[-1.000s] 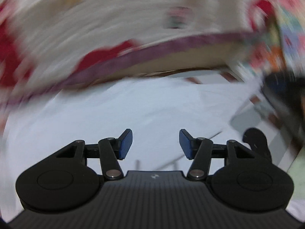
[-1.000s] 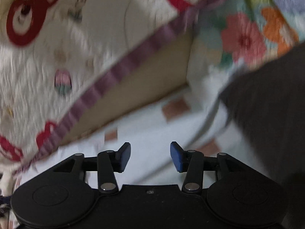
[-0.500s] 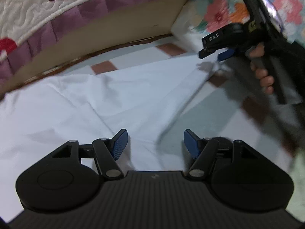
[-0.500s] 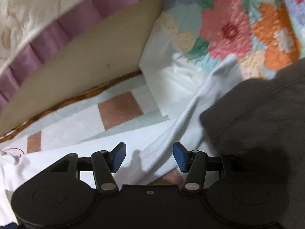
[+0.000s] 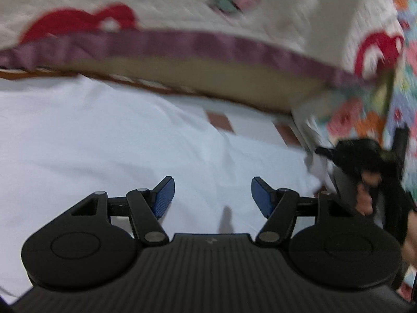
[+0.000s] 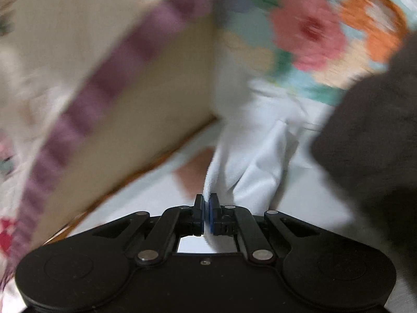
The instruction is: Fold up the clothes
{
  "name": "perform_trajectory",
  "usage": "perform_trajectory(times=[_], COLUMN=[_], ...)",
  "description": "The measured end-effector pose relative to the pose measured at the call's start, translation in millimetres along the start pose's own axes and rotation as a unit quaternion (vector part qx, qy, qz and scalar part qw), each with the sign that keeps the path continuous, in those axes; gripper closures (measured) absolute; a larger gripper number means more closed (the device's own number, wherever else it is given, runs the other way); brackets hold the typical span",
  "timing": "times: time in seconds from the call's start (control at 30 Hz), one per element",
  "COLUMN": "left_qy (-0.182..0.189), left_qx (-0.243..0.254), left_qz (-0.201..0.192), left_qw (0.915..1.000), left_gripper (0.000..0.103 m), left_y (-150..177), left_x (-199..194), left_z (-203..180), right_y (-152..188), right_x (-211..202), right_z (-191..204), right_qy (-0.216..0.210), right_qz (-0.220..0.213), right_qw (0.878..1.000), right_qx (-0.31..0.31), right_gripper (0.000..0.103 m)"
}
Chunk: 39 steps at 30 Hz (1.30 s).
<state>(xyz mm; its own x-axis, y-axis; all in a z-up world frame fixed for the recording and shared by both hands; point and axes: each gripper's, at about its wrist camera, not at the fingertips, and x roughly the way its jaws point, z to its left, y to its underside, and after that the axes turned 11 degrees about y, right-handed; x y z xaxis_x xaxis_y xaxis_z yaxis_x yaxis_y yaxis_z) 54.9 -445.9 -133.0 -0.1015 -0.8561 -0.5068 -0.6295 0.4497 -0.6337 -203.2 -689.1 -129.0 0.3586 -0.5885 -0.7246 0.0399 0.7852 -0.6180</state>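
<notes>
Right gripper: blue pads pressed together, pinching an edge of the white garment, which rises bunched just beyond the tips.
Left gripper: jaws spread wide, nothing between them, poised over the garment.
Garment: the white garment lies spread flat on the checked sheet; its right end is lifted toward the right gripper, held by a hand.
Dark cloth: right of the pinched fabric, probably another garment; blurred.
Quilt: cream, purple-bordered, hanging behind.
Floral fabric: farthest, upper right.
</notes>
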Motion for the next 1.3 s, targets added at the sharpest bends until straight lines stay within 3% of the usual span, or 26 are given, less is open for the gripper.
perform_trajectory(times=[0.07,0.1,0.2,0.3,0.4,0.47,0.57,0.6,0.63,0.67,0.7,0.8,0.9,1.03,1.07,1.1,1.13,1.2,1.3], left_qy=[0.022,0.035,0.047,0.046,0.037,0.012,-0.014,-0.009,-0.005,-0.013,-0.029,-0.069,-0.07,-0.075,-0.094,-0.114,-0.125,-0.14,-0.163], left_qx=[-0.09,-0.138,-0.21,-0.234,-0.248,-0.238,-0.232,-0.241,-0.249,-0.252,-0.248,-0.219,-0.21,-0.177,-0.155,-0.131,-0.11,-0.068,-0.004], left_qz=[-0.024,-0.037,-0.078,-0.095,-0.105,-0.104,-0.094,-0.094,-0.094,-0.096,-0.097,-0.106,-0.112,-0.095,-0.092,-0.089,-0.1,-0.126,-0.166], left_qw=[0.9954,0.9891,0.9734,0.9664,0.9623,0.9655,0.9679,0.9659,0.9638,0.9627,0.9635,0.9675,0.9688,0.9767,0.9791,0.9807,0.981,0.9797,0.9726], left_gripper=[0.038,0.038,0.038,0.038,0.038,0.037,0.037,0.037,0.037,0.037,0.037,0.037,0.035,0.037,0.048,0.079,0.095,0.099,0.099], left_y=[-2.1,-2.7,5.9,15.8,26.2,31.1,40.0,43.9,46.7,48.5,49.5,45.0,30.8,7.9,3.9,0.1,-1.9,-4.9,-9.5], left_x=[-18.3,-27.4,-53.6,-78.3,-105.2,-114.2,-123.0,-124.1,-123.8,-123.1,-122.0,-121.4,-113.7,-87.5,-82.8,-78.2,-85.7,-105.9,-136.3], left_z=[26.2,40.0,64.6,76.8,89.0,95.4,109.4,116.6,123.1,128.0,130.2,135.8,140.3,134.4,127.1,119.1,109.6,89.8,60.2], right_y=[15.4,23.1,46.2,74.5,107.3,134.3,175.1,183.7,189.2,188.8,188.2,173.0,157.7,141.0,137.8,134.7,131.9,127.9,132.1], right_x=[-18.7,-28.1,-56.2,-82.3,-88.5,-82.2,-82.8,-86.1,-90.5,-94.3,-98.2,-100.3,-102.3,-87.9,-84.6,-81.3,-78.2,-69.3,-57.2], right_z=[30.5,45.8,91.6,142.8,182.7,199.1,207.7,204.9,200.0,191.9,183.7,159.2,134.6,109.2,105.6,102.0,99.1,95.3,93.5], right_qy=[-0.066,-0.098,-0.196,-0.29,-0.329,-0.308,-0.262,-0.254,-0.249,-0.246,-0.243,-0.201,-0.158,-0.093,-0.078,-0.062,-0.049,-0.061,-0.052], right_qz=[0.002,0.002,0.005,0.016,0.049,0.063,0.031,0.016,0.003,-0.009,-0.02,-0.047,-0.073,-0.066,-0.063,-0.059,-0.061,-0.045,-0.039], right_qw=[0.997,0.994,0.976,0.941,0.912,0.899,0.856,0.841,0.828,0.825,0.822,0.836,0.848,0.87,0.877,0.883,0.892,0.907,0.914], right_qx=[-0.033,-0.05,-0.099,-0.174,-0.24,-0.306,-0.444,-0.478,-0.501,-0.508,-0.514,-0.508,-0.501,-0.479,-0.471,-0.462,-0.446,-0.415,-0.4], right_gripper=[0.097,0.097,0.097,0.097,0.097,0.093,0.089,0.085,0.074,0.066,0.066,0.066,0.065,0.066,0.065,0.063,0.056,0.051,0.051])
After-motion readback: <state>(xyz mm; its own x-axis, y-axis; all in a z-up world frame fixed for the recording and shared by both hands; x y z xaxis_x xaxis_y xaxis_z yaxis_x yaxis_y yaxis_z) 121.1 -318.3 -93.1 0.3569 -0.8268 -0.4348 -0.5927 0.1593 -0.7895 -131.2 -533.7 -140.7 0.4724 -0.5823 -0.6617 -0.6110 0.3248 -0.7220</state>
